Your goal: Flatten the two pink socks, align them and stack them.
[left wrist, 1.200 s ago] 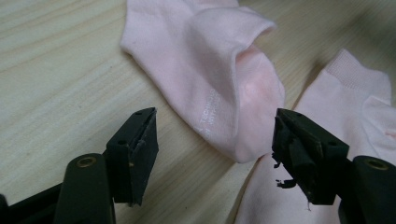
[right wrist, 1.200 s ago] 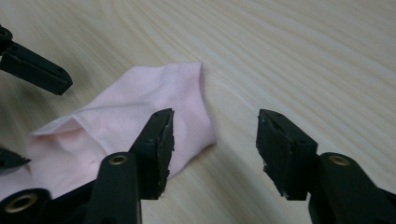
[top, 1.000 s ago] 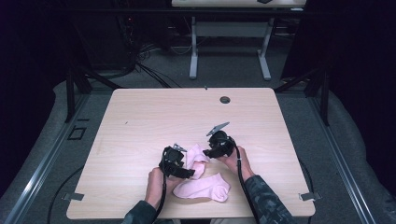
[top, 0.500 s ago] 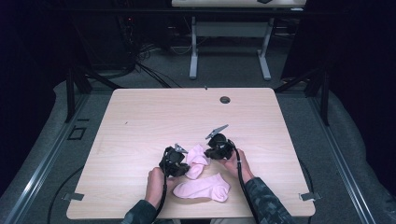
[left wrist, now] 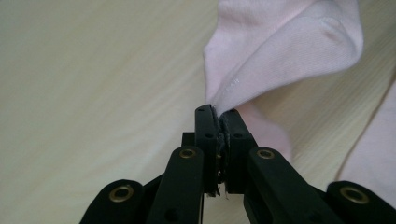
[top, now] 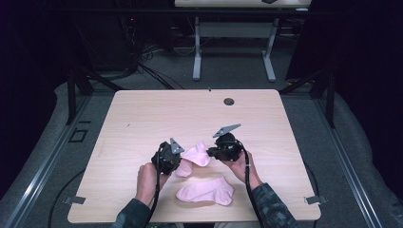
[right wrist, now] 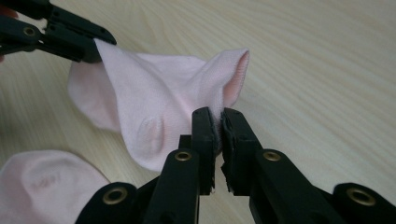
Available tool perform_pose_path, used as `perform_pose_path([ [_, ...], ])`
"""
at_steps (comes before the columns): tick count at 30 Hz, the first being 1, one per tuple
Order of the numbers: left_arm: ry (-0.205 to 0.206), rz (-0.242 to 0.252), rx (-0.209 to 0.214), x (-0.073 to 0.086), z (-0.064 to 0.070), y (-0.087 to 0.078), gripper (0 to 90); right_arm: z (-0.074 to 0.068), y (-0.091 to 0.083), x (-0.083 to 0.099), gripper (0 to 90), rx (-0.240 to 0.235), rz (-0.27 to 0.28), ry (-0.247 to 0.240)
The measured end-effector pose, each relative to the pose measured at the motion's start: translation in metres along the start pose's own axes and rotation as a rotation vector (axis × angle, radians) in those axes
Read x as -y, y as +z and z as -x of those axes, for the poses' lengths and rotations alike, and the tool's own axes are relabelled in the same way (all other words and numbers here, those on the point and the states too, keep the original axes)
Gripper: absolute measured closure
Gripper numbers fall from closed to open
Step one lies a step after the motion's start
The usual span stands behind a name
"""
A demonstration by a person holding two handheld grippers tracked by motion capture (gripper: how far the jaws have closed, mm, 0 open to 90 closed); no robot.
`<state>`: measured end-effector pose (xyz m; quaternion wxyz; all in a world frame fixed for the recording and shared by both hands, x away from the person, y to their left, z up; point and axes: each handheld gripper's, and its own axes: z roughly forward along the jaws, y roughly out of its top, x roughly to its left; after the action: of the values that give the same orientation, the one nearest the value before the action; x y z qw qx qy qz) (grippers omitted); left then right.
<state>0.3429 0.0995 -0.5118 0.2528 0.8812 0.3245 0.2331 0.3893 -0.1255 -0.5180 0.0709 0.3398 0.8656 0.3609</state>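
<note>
Both grippers are pinching the same pink sock. Two pink socks are lying on the counter [top: 142,118], and two grippers are working over them.

Taking the held sock [top: 196,156] as the landmark: the left gripper [top: 177,160] is sitting at its left end, its jaws pressed fully together on a fold of the fabric, as the left gripper view is showing [left wrist: 219,116]. The right gripper [top: 211,153] is sitting at the sock's right end, its jaws nearly closed with a thin edge of the cuff clamped between them, seen in the right gripper view [right wrist: 215,116]. In that same view the sock [right wrist: 159,107] is stretching between the two grippers, with the left gripper [right wrist: 95,46] biting its far corner. Part of the sock seems to be resting on the counter; whether the rest is lifted clear I cannot tell.

The second sock [top: 206,191] is lying flat on the counter just nearer the person than the held sock, untouched by either gripper. A small dark round hole [top: 229,101] in the counter is sitting well beyond the held sock, toward the far edge.
</note>
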Motion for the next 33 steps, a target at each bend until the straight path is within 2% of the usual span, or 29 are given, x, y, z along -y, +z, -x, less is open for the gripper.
perform_pose_path([
  [1, 0.035, 0.008, -0.021, -0.004, 0.002, -0.005, 87.4, -0.002, -0.003, -0.002, 84.3, 0.0, 0.014, 0.001],
  [3, 0.089, 0.005, -0.034, -0.01, 0.009, -0.009, 86.8, -0.002, -0.009, -0.005, 84.2, 0.018, 0.031, 0.007],
  [4, 0.118, 0.002, -0.014, -0.011, 0.015, -0.008, 86.3, -0.001, -0.012, -0.005, 84.3, 0.028, 0.038, 0.013],
  [6, 0.131, -0.017, 0.026, -0.01, 0.023, 0.001, 83.3, 0.005, -0.016, -0.001, 84.2, 0.036, 0.032, 0.03],
  [7, 0.128, -0.036, 0.056, -0.009, 0.027, 0.007, 77.9, 0.008, -0.016, 0.003, 84.2, 0.041, 0.016, 0.042],
  [9, 0.076, -0.043, 0.122, -0.003, 0.029, 0.018, 67.6, 0.015, -0.013, 0.011, 84.0, 0.056, -0.018, 0.054],
  [11, -0.002, -0.015, 0.191, 0.004, 0.024, 0.02, 53.6, 0.021, -0.008, 0.022, 83.6, 0.069, -0.048, 0.061],
  [12, -0.046, 0.01, 0.197, 0.007, 0.02, 0.018, 49.2, 0.023, -0.007, 0.025, 83.4, 0.074, -0.056, 0.056],
  [13, -0.058, 0.017, 0.198, 0.009, 0.017, 0.016, 43.3, 0.026, -0.005, 0.03, 83.1, 0.078, -0.073, 0.071],
  [15, -0.124, 0.056, 0.224, 0.015, 0.007, 0.008, 36.4, 0.03, -0.003, 0.036, 82.5, 0.08, -0.068, 0.08],
  [17, -0.163, 0.05, 0.203, 0.02, -0.003, 0.005, 35.0, 0.033, -0.003, 0.041, 80.6, 0.081, -0.072, 0.093],
  [19, -0.218, 0.042, 0.191, 0.024, -0.012, 0.009, 35.4, 0.035, -0.003, 0.044, 72.9, 0.084, -0.082, 0.103],
  [22, -0.278, 0.028, 0.187, 0.026, -0.023, 0.015, 36.5, 0.037, -0.005, 0.046, 61.4, 0.084, -0.064, 0.103],
  [24, -0.296, 0.006, 0.191, 0.023, -0.026, 0.022, 37.2, 0.038, -0.006, 0.048, 56.6, 0.094, -0.048, 0.111],
  [28, -0.283, -0.059, 0.205, 0.017, -0.021, 0.038, 37.5, 0.04, -0.006, 0.052, 55.3, 0.099, -0.06, 0.115],
  [33, -0.276, -0.086, 0.202, 0.013, -0.017, 0.047, 38.7, 0.038, -0.002, 0.056, 56.3, 0.107, -0.058, 0.115],
])
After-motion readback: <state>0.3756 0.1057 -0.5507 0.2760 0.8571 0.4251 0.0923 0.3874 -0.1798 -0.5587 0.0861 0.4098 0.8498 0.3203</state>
